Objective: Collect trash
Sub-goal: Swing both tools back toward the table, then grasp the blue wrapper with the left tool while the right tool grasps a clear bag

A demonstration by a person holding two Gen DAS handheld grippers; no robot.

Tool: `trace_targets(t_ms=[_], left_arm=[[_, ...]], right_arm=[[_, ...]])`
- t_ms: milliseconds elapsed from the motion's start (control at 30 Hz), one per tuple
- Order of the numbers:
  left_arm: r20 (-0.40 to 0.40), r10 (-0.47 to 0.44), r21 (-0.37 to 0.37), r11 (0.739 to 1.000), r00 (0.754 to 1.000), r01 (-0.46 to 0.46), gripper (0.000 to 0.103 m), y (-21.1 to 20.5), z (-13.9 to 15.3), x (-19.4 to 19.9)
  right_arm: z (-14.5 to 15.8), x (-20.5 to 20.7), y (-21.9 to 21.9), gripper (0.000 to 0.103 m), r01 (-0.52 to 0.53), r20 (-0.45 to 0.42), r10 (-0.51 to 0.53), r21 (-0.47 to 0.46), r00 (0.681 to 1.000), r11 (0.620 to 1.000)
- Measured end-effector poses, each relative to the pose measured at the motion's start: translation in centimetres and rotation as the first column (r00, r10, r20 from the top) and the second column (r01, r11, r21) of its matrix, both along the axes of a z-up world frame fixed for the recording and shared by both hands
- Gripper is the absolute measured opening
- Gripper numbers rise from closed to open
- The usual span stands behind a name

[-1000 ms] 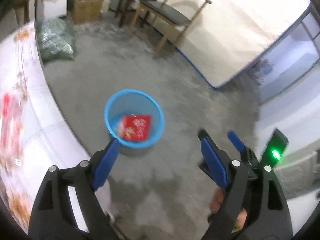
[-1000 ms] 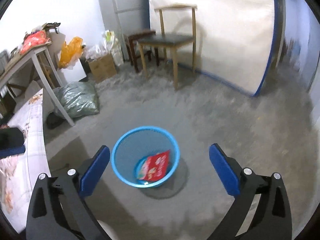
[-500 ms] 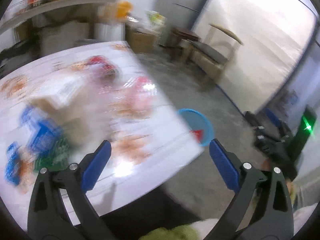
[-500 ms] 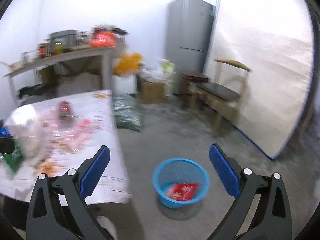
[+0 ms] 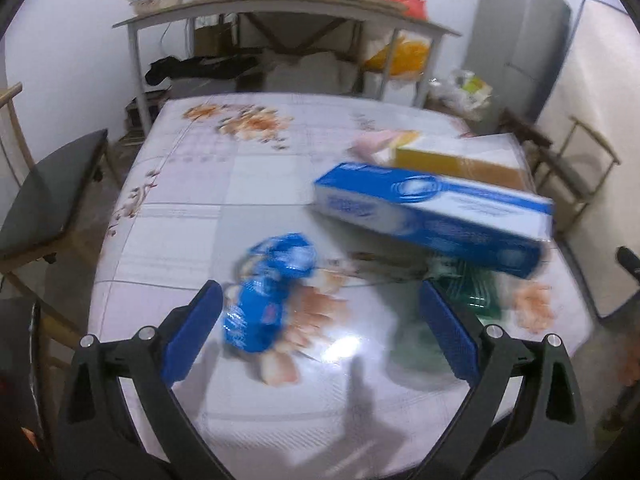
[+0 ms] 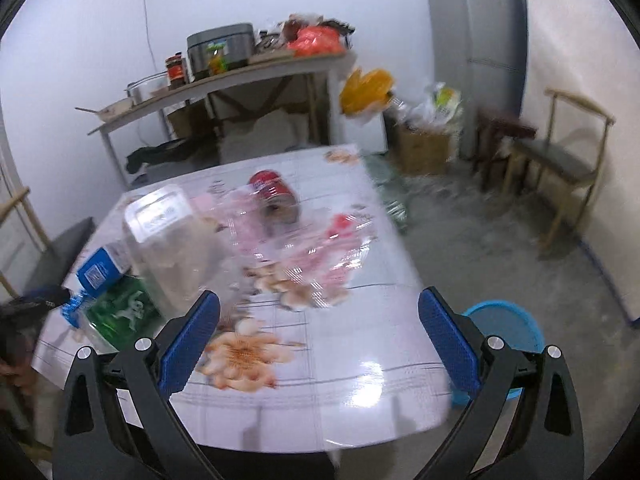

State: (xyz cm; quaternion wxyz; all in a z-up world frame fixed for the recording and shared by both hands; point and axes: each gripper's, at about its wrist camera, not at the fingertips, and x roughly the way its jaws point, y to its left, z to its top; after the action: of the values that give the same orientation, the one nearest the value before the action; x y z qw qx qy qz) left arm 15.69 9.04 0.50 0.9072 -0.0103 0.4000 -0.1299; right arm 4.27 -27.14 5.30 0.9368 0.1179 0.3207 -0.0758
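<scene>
My left gripper (image 5: 320,336) is open over the near edge of the floral table (image 5: 192,208), nothing between its jaws. A crumpled blue wrapper (image 5: 266,292) lies just ahead of its left finger. A long blue box (image 5: 432,212) and a green packet (image 5: 472,288) lie to the right. My right gripper (image 6: 318,340) hangs open and empty above the same table (image 6: 360,344). A red can (image 6: 274,196) lies on its side, with a clear plastic container (image 6: 168,236) and pink wrappers (image 6: 316,252) nearby. The blue trash basket (image 6: 504,328) stands on the floor to the right.
A yellow-brown box (image 5: 460,164) lies behind the blue box. A cluttered shelf table (image 5: 280,4) stands against the back wall. A dark chair (image 5: 44,204) is at the left, a wooden chair (image 6: 560,160) and grey fridge (image 6: 476,40) at the right.
Both views have swung from the floor and the blue basket holding a red wrapper up and left onto the table. The left jaws look wider than a second ago.
</scene>
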Motion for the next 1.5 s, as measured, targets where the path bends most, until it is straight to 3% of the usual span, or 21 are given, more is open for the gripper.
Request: trace_targets(t_ms=[167,233,300,433,700,933,1167,1500], left_arm=[[-0.015,0.008,0.068,0.998,1.0,-0.007,0.091,1.1,-2.4,2.3],[-0.015,0.014,0.11,0.994,1.0,-0.013,0.085,0.6,-3.2,2.6],[-0.036,0.012,0.124,0.992,0.999,-0.007,0.073,0.6,-3.9,3.0],[-0.074,0.027,0.141,0.99,0.997,-0.016,0.063,0.4,-5.1,3.3],[-0.05,0.058,0.137,0.989,0.997,-0.051,0.041,0.7,-5.1,2.7],[-0.041,0.075,0.127,0.989,0.996,-0.07,0.03,1.1,-5.0,2.6],[-0.04,0.083,0.109,0.991,0.996,-0.078,0.027,1.5,-5.1,2.7],[-0.032,0.078,0.109,0.991,0.996,-0.074,0.026,1.5,-5.1,2.5]], right_arm=[[-1.6,2.6,-0.9,0.097,0.006,-0.035,-0.002,0.106,0.999,0.994],[-2.0,3.4,-1.8,0.097,0.019,-0.047,-0.012,0.152,0.999,0.988],[-2.4,4.5,-2.9,0.097,0.035,-0.065,-0.022,0.203,0.998,0.978],[-3.6,7.0,-5.0,0.096,0.074,-0.108,-0.043,0.296,0.993,0.952],[-6.7,11.8,-7.6,0.09,0.173,-0.236,-0.093,0.344,0.967,0.923],[-7.8,15.4,-7.4,0.091,0.215,-0.321,-0.117,0.288,0.94,0.933],[-8.1,18.4,-6.7,0.092,0.214,-0.338,-0.126,0.236,0.933,0.948],[-8.9,20.5,-4.8,0.095,0.188,-0.377,-0.165,0.024,0.912,0.982]])
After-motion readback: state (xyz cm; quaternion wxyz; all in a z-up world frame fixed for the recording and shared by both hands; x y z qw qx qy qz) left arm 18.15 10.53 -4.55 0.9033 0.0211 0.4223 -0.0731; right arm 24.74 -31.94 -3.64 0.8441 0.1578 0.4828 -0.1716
